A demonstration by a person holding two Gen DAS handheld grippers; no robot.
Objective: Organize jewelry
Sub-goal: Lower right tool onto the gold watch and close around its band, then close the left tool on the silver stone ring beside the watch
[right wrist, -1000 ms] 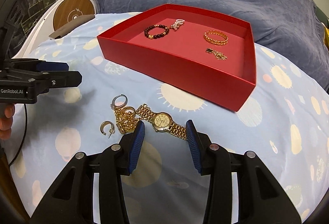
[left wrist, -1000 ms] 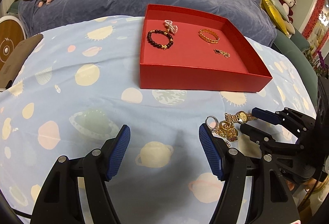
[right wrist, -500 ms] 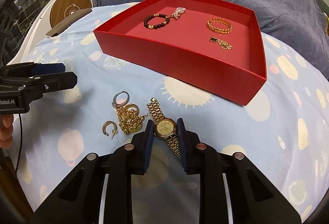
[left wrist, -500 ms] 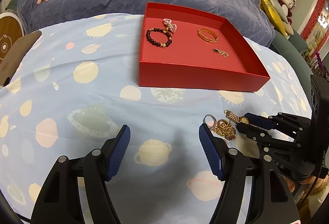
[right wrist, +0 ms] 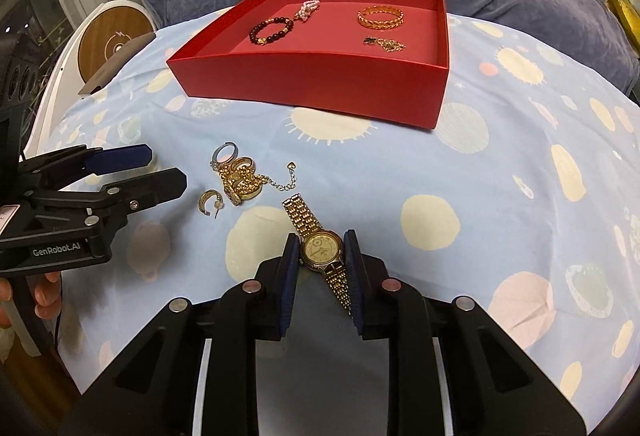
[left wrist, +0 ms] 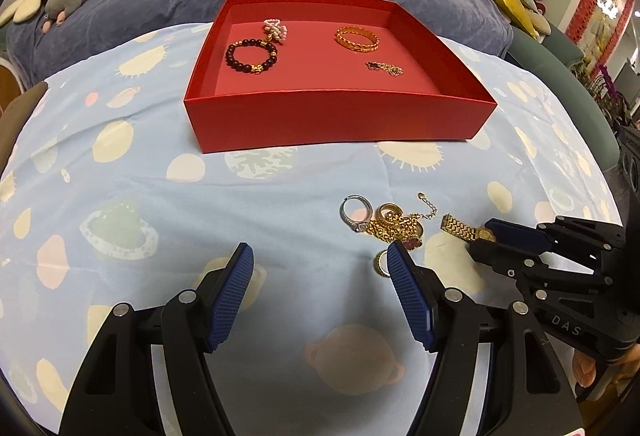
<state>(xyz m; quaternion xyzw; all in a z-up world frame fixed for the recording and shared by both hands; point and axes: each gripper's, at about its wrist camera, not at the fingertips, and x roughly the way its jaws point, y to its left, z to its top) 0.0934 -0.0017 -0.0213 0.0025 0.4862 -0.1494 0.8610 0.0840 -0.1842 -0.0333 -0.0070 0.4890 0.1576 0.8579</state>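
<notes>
The right gripper [right wrist: 321, 251] has just closed its jaws on the gold watch [right wrist: 320, 251], near of the red tray [right wrist: 312, 79]. The left gripper [left wrist: 320, 268] gapes wide, empty, beside the jewelry heap [left wrist: 390, 224].

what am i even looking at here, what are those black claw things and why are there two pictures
Each black claw is a hand-held gripper with two blue-padded fingers; a person holds one in each hand. Each picture comes from a camera on one gripper, looking along its fingers. The left gripper is open and empty above the space-print cloth. The right gripper has just closed its fingers on the gold watch, pressing its case from both sides. Beside it lies a small heap of rings, earrings and chain. Behind stands a red tray already holding a dark bead bracelet, a pearl piece, a gold bangle and a small pendant.
</notes>
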